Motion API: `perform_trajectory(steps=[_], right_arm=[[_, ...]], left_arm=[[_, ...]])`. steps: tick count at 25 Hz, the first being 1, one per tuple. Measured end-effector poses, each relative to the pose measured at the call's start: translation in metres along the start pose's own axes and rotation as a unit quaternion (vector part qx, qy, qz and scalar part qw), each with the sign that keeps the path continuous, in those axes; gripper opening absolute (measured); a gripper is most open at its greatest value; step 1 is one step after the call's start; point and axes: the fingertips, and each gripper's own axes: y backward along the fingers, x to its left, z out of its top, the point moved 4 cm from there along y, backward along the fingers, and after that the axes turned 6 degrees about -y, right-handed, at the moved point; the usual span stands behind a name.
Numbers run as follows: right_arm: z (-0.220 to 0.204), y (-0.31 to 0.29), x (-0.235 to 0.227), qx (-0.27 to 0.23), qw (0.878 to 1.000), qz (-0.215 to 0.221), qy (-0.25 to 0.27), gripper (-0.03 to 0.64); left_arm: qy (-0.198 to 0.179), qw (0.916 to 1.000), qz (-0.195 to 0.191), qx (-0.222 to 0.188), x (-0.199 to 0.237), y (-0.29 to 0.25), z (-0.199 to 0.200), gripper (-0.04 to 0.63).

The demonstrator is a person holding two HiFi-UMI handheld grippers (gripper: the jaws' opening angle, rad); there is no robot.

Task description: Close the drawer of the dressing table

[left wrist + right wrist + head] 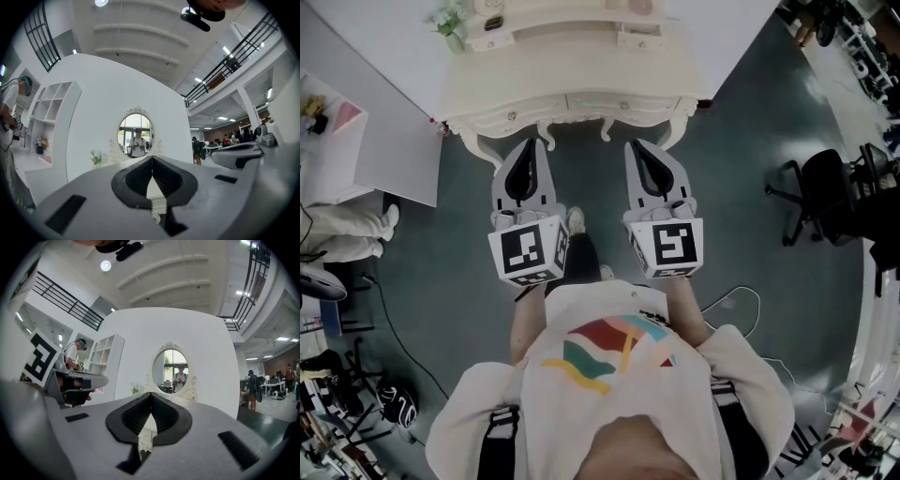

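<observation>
Okay, both tongs are clenched with nothing in them. On your left gripper (pixel 152 160) the jaws meet at the tips. The right gripper (pixel 151 395) is the same, pads together and empty.

In the head view you stand square to the dressing table (pixel 572 70), with both grippers level and pointed at its front. Their tips are near the front edge but apart from it, with no contact showing.

The 2 front drawers sit side by side in the apron: the left drawer (pixel 514 112) and the right drawer (pixel 623 105), each with a small knob. From this steep angle both look about flush with the apron, and I can't pick out one that is clearly pulled out. The small upper drawer (pixel 639 39) on the tabletop may stick out slightly, but that is too small to tell. The oval mirror (pixel 173 369) sits dead ahead in both gripper views, so your aim is centred.

My read is that this is either before the push or after it, and the frames don't settle which. If a drawer is open, the whole push is left to do: put a closed tip on its front and press it in.
</observation>
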Motion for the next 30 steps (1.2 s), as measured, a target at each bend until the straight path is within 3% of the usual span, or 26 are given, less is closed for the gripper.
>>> perform_trajectory(steps=[11,30], right_arm=[[0.003,-0.046,-0.029,-0.02,0.999,-0.025,0.002,0.0],[0.015,-0.239,-0.065,-0.02,0.999,-0.044,0.005,0.0]], left_arm=[[-0.006,0.9995,-0.009,-0.03,0.012,-0.062,0.0,0.005],[0.009,0.9992,-0.03,-0.025,0.094,-0.246,-0.015,0.005]])
